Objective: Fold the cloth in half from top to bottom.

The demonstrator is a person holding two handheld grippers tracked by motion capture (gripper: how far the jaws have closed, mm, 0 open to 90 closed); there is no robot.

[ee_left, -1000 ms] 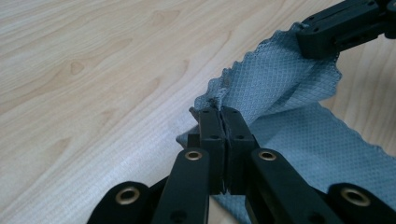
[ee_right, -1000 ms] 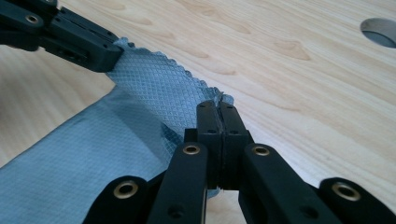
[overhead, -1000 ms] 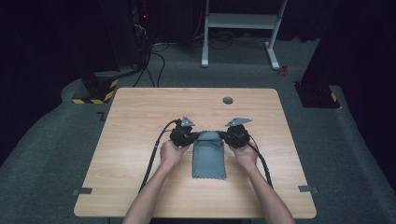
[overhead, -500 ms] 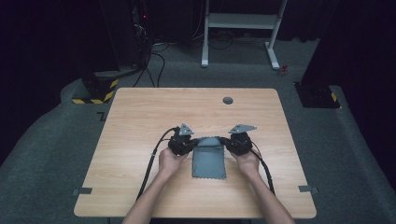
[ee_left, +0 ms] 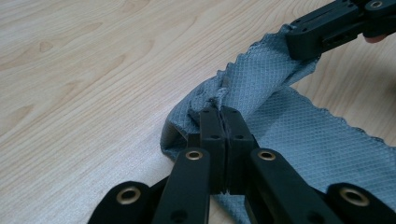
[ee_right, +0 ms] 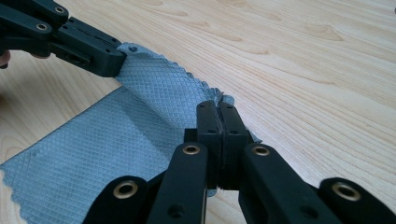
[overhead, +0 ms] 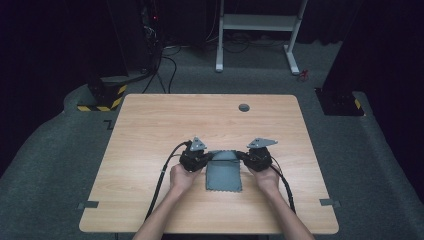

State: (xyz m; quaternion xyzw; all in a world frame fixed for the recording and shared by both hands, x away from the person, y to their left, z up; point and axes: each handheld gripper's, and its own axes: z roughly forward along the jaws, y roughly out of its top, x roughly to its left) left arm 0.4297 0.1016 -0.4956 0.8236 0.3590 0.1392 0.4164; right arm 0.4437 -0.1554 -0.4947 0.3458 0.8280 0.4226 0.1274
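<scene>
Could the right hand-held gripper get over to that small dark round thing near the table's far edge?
Probably yes: the wooden table lies bare between the right hand-held gripper and the round thing. But its jaws are shut on the grey cloth, which would drag along.

I have both forearms coming in from the near edge of the worktop, angled slightly toward each other, with a hand wrapped around each claw body. My left claw (ee_left: 223, 114) has its two black jaws pressed flat together, pinched shut on the cloth (ee_left: 299, 135), and my right claw (ee_right: 216, 112) is clamped the same way on the same cloth. From above, the two claws (overhead: 207, 159) (overhead: 244, 156) point inward at each other, level and near together, cables trailing back along my wrists.
</scene>
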